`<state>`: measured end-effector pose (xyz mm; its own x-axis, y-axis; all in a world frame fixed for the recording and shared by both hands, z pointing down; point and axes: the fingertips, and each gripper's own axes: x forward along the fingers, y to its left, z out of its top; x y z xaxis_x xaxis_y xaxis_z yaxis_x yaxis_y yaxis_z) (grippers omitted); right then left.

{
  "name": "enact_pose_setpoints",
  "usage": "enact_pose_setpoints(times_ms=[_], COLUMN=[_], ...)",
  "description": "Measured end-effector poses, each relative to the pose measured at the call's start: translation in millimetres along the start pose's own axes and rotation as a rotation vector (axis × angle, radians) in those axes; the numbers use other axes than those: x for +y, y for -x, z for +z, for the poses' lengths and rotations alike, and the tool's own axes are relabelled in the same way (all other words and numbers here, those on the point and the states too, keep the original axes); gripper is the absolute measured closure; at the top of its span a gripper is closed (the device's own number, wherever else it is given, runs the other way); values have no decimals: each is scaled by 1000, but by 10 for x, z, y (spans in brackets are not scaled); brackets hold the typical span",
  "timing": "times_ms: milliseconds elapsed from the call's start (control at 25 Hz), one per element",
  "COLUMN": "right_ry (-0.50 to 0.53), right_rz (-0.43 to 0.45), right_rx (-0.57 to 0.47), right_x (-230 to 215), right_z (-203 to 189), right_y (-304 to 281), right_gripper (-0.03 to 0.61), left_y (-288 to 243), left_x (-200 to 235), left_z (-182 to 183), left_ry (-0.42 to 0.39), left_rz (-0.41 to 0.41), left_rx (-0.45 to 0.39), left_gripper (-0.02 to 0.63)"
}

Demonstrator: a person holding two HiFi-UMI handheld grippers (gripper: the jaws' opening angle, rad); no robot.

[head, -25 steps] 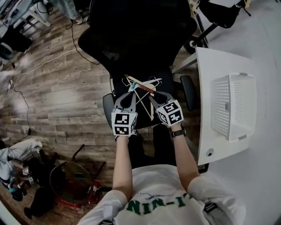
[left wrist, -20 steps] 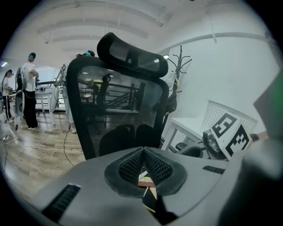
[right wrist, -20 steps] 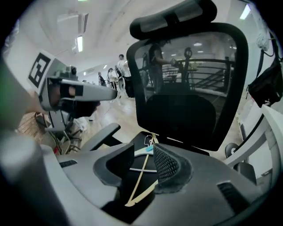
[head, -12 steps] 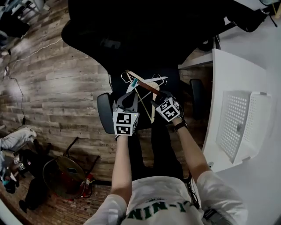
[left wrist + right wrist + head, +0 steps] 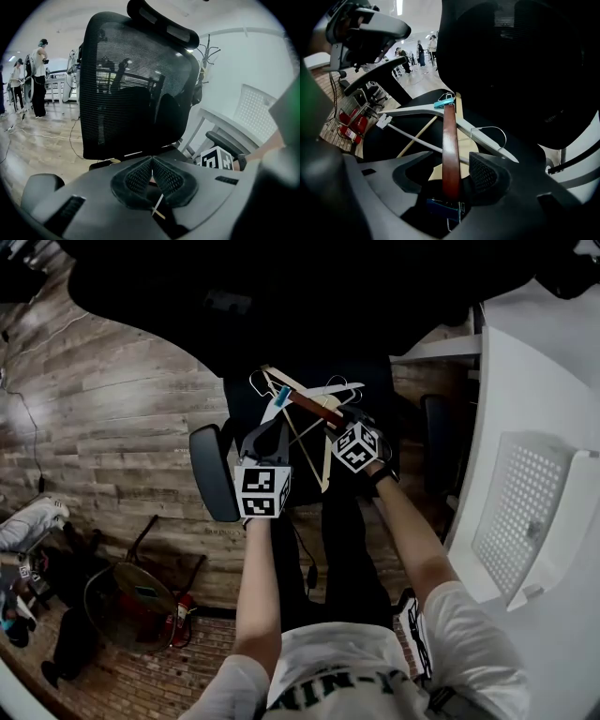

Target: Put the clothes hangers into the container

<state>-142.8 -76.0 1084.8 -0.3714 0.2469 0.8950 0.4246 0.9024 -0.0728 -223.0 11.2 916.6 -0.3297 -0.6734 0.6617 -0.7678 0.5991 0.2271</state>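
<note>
Straddling brown hanger bar [image 5: 449, 131] w/o pinching, R gripper [image 5: 451, 161] jaws just opened wide; L gripper [image 5: 152, 161] jaws pressed together.

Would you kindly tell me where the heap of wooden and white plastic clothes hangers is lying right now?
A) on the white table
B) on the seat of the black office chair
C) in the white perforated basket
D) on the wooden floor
B: the hangers lie piled on the black chair seat, well apart from the white perforated basket.
</note>
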Motion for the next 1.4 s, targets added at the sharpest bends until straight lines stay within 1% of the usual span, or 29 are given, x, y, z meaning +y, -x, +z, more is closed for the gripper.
enact_pose_setpoints(times_ms=[80,160,280,360,560,680,800,960,1120,1240,1400], right_ry=[12,7,-18,-27,-51,-57,-89,-180,-262,-320,-339], right_rz=[-17,-54,-76,-88,-78,-76,-85,-112,-97,-120,-154], right_rx=[18,34,46,54,48,43,19,-55,-98,-138,-182], right_x=[-10,-56,-76,-104,-105,-51,34,68,348,364,456], right_z=[-38,-73,-74,-61,-9,40,149,414,636,884,1162], right_y=[-61,-88,-142,-153,-81,86,349,812,1432,1971,2574], right_gripper=[339,381,399,433,440,440,440,440,440,440,440], left_y=[-4,-8,11,18,47,125,269,438,863,1111,1431], left_x=[8,-9,-18,-18,-17,-46,-68,-98,-189,-259,-356], left_z=[-24,-40,-55,-46,34,148,250,417,549,843,1122], left_ry=[6,11,8,6,22,18,12,-9,-25,-30,-70], left_rz=[2,-2,-6,-8,-12,-16,-19,-38,-51,-71,-106], left_rx=[4,8,13,10,4,-4,-3,-3,20,-6,-25], left_gripper=[598,598,599,598,598,598,598,598,598,598,598])
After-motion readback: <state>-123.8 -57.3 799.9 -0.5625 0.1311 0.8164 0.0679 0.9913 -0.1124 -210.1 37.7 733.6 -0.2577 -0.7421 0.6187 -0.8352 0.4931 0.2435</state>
